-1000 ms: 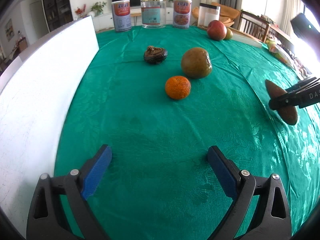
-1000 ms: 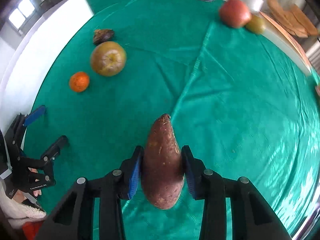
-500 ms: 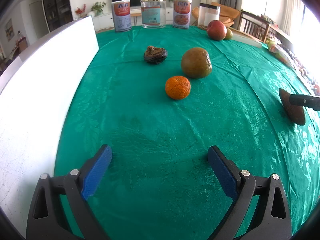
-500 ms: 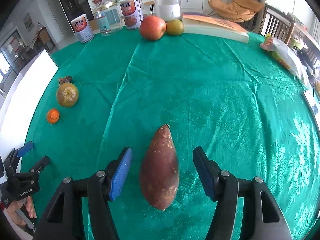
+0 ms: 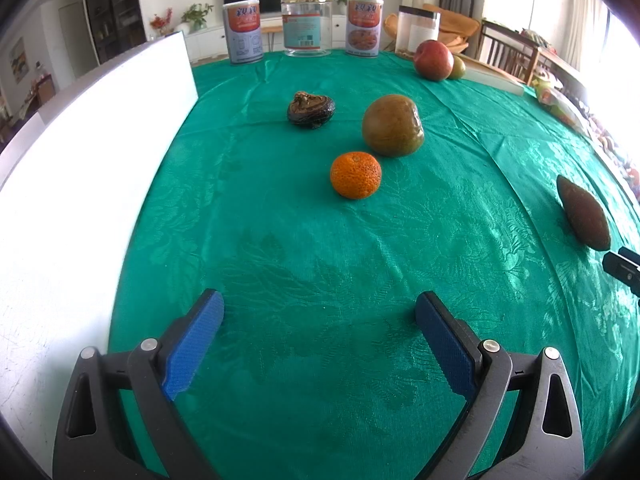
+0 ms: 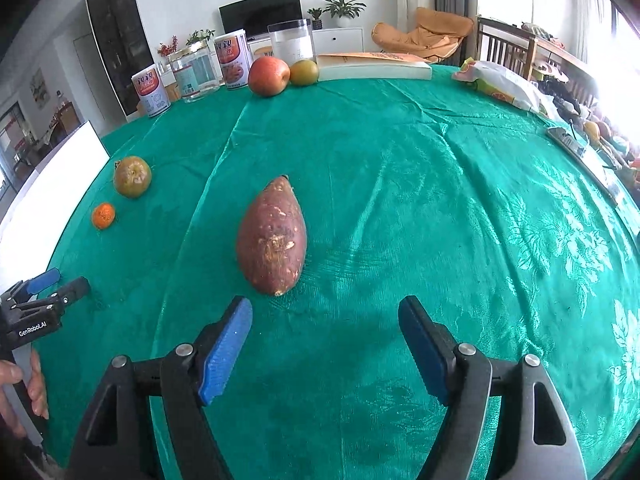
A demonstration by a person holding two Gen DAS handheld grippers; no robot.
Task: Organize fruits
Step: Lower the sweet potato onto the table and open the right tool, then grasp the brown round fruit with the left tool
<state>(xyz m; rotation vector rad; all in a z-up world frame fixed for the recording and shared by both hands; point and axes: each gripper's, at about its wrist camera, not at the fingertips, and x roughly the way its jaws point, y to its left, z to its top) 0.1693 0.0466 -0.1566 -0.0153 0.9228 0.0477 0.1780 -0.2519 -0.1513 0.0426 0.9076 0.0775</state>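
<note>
**Sweet potato set down, right jaws clear of it**

Green patterned cloth covers the table (image 6: pixel 400 168), with a sitting room behind it and a white board (image 5: pixel 80 160) standing along its left edge. On the cloth, the sweet potato (image 6: pixel 273 240) lies on its own toward the near right part, its pointed end aimed at the far edge. The right gripper (image 6: pixel 324 340) sits just short of its blunt end; its jaws have just been opening and now stand wide with nothing between them. I judge the placing step done: the potato rests on the cloth and the tongs are off it.

Next comes another piece, I'd say. The orange (image 5: pixel 355 175), the green-brown round fruit (image 5: pixel 393 125) and a dark shrivelled fruit (image 5: pixel 311 110) cluster left of centre, in front of the left gripper (image 5: pixel 320 336), whose jaws are also wide and empty above bare cloth. A pickup calls for carrying open jaws forward to straddle one fruit, then closing gently, since the round ones may roll.

From the left wrist the shrivelled fruit shows plainly; the right wrist view barely shows it. The right wrist shows a person's hand (image 6: pixel 24 384) on the left tool, a book and a snack packet at the far edge, and the red apple (image 6: pixel 269 76) with a small green fruit touching it
</note>
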